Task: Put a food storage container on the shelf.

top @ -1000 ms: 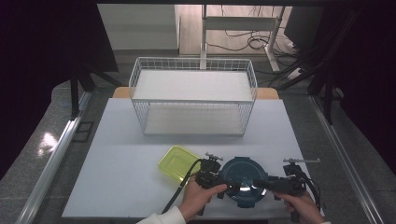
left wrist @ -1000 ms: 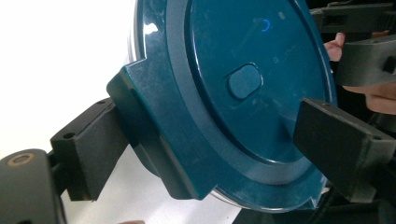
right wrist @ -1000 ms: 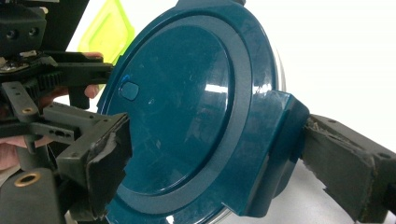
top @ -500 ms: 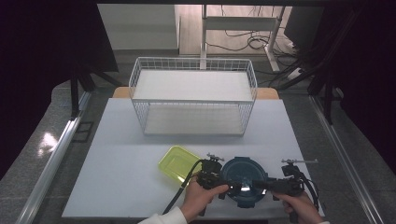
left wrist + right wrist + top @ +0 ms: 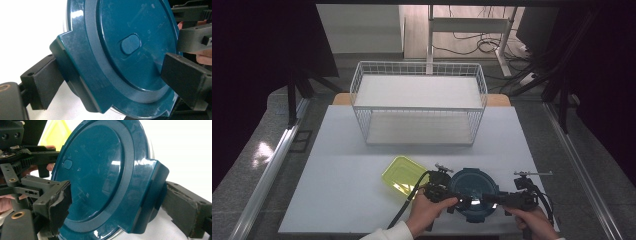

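Note:
A round teal lid (image 5: 473, 190) sits on a clear container near the table's front edge. My left gripper (image 5: 456, 201) comes at it from the left. In the left gripper view, the left gripper (image 5: 113, 80) straddles the lid's rim (image 5: 120, 50): one jaw rests against a latch flap (image 5: 72, 62), the other lies over the lid's top. My right gripper (image 5: 493, 200) reaches in from the right. In the right gripper view, the right gripper (image 5: 125, 205) stands the same way around the opposite latch flap (image 5: 147, 192). Both grippers have their jaws wide apart.
A yellow-green shallow tray (image 5: 403, 174) lies just left of the container. A white wire basket (image 5: 419, 105) stands at the back middle of the white table (image 5: 342, 200). Cables trail from both grippers toward the front edge.
Almost nothing has moved; both grippers have stayed at the lid's two sides, with the left hand shifted very slightly toward it.

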